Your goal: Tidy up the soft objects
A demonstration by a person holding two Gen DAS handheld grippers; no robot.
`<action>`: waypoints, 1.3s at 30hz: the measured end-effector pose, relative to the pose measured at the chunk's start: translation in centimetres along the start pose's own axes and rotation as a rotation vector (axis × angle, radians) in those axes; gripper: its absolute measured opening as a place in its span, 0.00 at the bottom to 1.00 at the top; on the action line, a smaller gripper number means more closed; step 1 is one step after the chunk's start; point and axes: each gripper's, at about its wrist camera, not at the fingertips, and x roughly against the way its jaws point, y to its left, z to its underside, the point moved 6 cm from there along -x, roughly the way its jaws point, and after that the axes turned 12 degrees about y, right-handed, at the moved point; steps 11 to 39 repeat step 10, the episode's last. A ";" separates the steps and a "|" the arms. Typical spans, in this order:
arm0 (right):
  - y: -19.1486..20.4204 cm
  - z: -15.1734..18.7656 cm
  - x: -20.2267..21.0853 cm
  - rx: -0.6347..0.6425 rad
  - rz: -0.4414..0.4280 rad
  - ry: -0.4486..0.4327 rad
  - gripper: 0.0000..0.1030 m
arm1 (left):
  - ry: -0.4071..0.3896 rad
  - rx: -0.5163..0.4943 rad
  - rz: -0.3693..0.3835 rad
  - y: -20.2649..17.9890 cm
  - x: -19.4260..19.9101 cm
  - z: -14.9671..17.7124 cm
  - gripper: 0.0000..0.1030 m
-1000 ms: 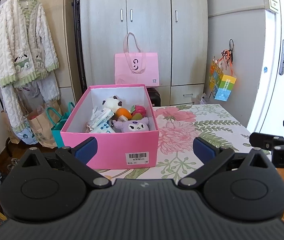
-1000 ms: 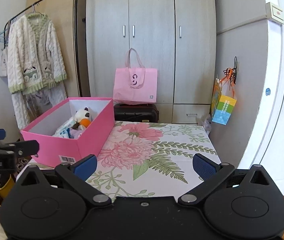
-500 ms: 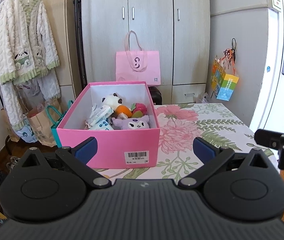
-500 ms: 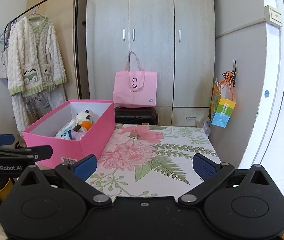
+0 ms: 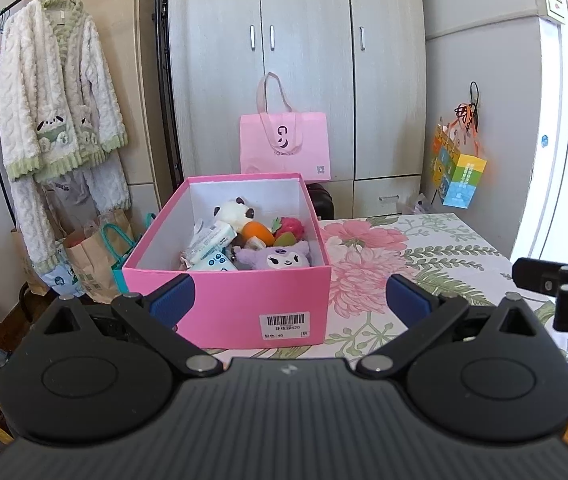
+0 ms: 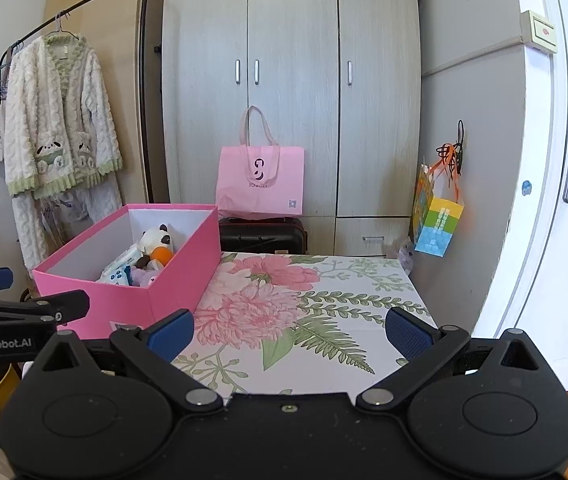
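One pink box [image 5: 228, 296] on one floral table [image 5: 424, 256]. Inside: one panda plush [image 5: 234, 213], one purple plush [image 5: 282, 258], one orange toy [image 5: 258, 231], one red strawberry toy [image 5: 290, 227], at least two tissue packs [image 5: 212, 240]. Two pink bags... no, one pink bag [image 5: 284, 148].

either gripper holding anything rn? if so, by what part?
Nothing held. Left gripper and right gripper both have jaws open and empty. The soft toys sit in the pink box on the table, untouched.
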 end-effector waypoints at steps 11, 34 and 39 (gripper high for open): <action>0.1 0.0 -0.5 0.010 0.003 0.015 1.00 | 0.001 0.010 -0.003 0.3 0.1 0.0 1.00; 0.1 0.0 -0.5 0.010 0.003 0.015 1.00 | 0.001 0.010 -0.003 0.3 0.1 0.0 1.00; 0.1 0.0 -0.5 0.010 0.003 0.015 1.00 | 0.001 0.010 -0.003 0.3 0.1 0.0 1.00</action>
